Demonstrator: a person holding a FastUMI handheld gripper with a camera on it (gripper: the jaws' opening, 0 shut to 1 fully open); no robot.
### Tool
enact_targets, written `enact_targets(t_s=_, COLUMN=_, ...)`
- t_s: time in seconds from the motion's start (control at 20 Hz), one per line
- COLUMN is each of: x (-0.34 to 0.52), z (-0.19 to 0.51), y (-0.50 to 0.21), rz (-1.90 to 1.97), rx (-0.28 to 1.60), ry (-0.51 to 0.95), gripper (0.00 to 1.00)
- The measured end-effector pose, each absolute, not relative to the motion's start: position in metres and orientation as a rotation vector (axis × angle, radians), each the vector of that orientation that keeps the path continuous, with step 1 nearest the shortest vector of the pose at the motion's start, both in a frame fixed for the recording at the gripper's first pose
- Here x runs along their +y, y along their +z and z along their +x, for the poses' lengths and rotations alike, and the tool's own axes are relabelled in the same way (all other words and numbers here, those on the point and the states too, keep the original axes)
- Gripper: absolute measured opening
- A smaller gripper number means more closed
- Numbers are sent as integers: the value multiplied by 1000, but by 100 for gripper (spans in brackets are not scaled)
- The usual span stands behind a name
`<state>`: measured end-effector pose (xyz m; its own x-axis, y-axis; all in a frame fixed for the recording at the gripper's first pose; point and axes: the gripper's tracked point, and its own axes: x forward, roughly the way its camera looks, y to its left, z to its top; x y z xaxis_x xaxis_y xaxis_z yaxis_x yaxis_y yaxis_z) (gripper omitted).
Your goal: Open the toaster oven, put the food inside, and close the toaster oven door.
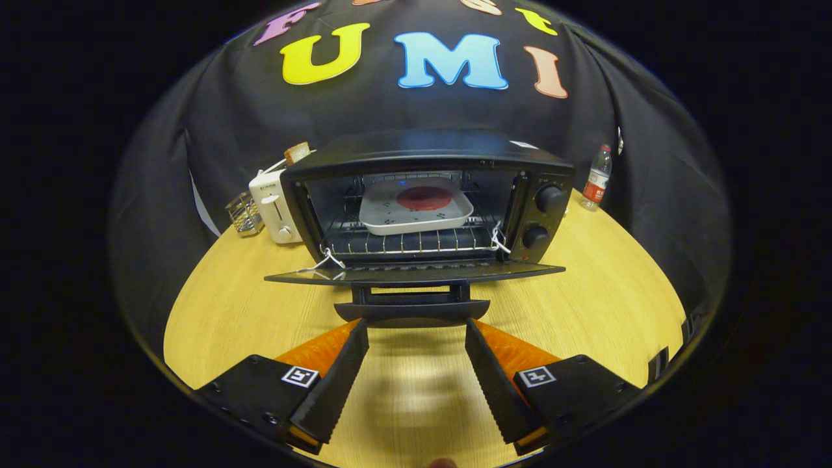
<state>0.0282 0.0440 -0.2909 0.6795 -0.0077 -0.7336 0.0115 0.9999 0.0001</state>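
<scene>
Black toaster oven (429,195) on pale wooden table (585,292): glass door (416,273) dropped flat open. White square tray (416,211) with round red food (424,197) already resting on wire rack (409,242) inside. Gripper (416,325) spread wide, holding nothing, fingertips just under black door handle (411,311). Left, by judgement: closing door.

white toaster (276,207) | wire rack (244,213), perhaps | bottle (597,177) | wooden table (604,292)

My gripper (416,325) fingertips are hidden under the door handle (412,310); contact there cannot be determined.
</scene>
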Motion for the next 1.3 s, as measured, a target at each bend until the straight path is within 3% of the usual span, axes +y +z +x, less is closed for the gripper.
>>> enact_targets(t_s=0.65, x=36, z=71, y=-204, rz=-22, rx=571, ry=4, gripper=96)
enact_targets(t_s=1.3, x=-46, z=-4, y=-75, rz=-27, rx=314, ry=12, gripper=96)
